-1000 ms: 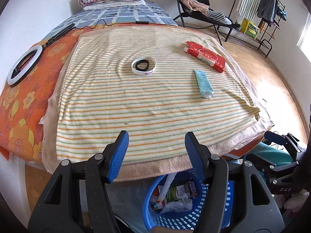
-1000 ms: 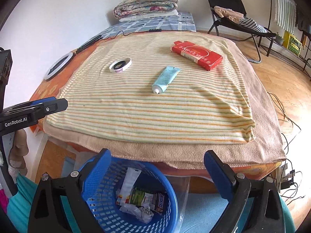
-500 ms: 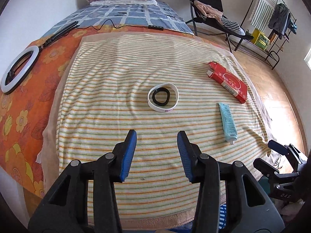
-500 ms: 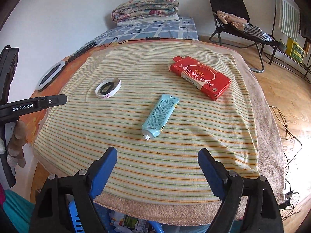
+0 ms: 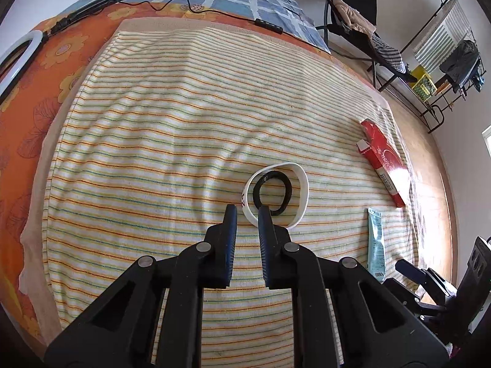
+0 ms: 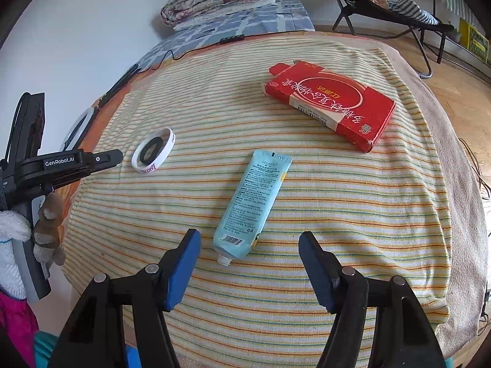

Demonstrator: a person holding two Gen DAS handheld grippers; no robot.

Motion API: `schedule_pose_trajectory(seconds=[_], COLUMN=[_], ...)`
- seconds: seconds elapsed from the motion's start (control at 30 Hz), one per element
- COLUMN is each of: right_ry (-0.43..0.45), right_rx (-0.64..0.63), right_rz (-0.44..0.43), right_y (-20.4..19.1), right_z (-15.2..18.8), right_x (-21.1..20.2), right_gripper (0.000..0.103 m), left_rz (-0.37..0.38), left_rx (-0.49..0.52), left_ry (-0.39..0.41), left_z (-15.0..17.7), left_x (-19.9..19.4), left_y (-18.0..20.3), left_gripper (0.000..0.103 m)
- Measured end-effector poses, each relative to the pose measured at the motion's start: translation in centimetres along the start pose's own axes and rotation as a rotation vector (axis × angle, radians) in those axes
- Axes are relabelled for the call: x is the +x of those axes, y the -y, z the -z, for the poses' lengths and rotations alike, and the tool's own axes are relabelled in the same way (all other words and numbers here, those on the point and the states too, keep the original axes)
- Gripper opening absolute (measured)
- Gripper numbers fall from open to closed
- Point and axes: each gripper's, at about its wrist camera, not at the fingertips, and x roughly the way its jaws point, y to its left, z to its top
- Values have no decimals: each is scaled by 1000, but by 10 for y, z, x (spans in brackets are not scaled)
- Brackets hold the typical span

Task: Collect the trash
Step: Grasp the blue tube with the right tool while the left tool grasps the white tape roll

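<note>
Up close, the left claw (image 5: 247, 210) fills the lower centre of its view, jaws narrowed with a small gap, tips at the near edge of the white wristband (image 5: 276, 194) ringing a black hair tie (image 5: 273, 193) on the striped blanket (image 5: 184, 122). Meanwhile the right claw (image 6: 250, 243) gapes wide around the blue tube (image 6: 253, 202); beyond lies the red box (image 6: 330, 104).

The striped towel (image 6: 307, 208) on the bed lies mostly bare, so a claw can pass freely over it. Three obstacles lie around the blue tube (image 6: 251, 205): the white wristband (image 6: 153, 150) with a black ring (image 5: 273, 192) inside it to its left, the red box (image 6: 331, 104) beyond it, and the left claw (image 5: 247, 211) just before the wristband. The right claw (image 6: 250, 239) has free room on both sides of the tube.
</note>
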Motion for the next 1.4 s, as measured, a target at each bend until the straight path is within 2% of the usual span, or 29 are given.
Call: schedule_pose_trajectory(seconds=[0.27,0.47,0.73,1.03,1.17,1.27,1.4], right_ry=[13,9,2,-24,-21,-19,-19], right_rx=[-7,5,5,-22,-57,-79,-120], right_rz=[15,6,9,7,32,46,92], right_y=[-4,-1,-2,-9,-16,-21,-25], right_z=[-11,-14,-15,-12,-13,-14,-13], right_x=[6,8,13,26,30,33,36], right_gripper=[65,64,64,57,56,51,37], left_rz=[-31,12,6,-64,-96,-80,-77], left_rx=[-8,-59,-37,15,48,41,57], left_ry=[-10,-7,-14,-21,-3,8,40], left_z=[-7,-11,-10,-7,-7,-8,-9], left_x=[19,17,19,32,37,35,25], left_y=[-6,-14,-5,4,10,11,16], left_gripper=[13,13,13,12,3,0,0])
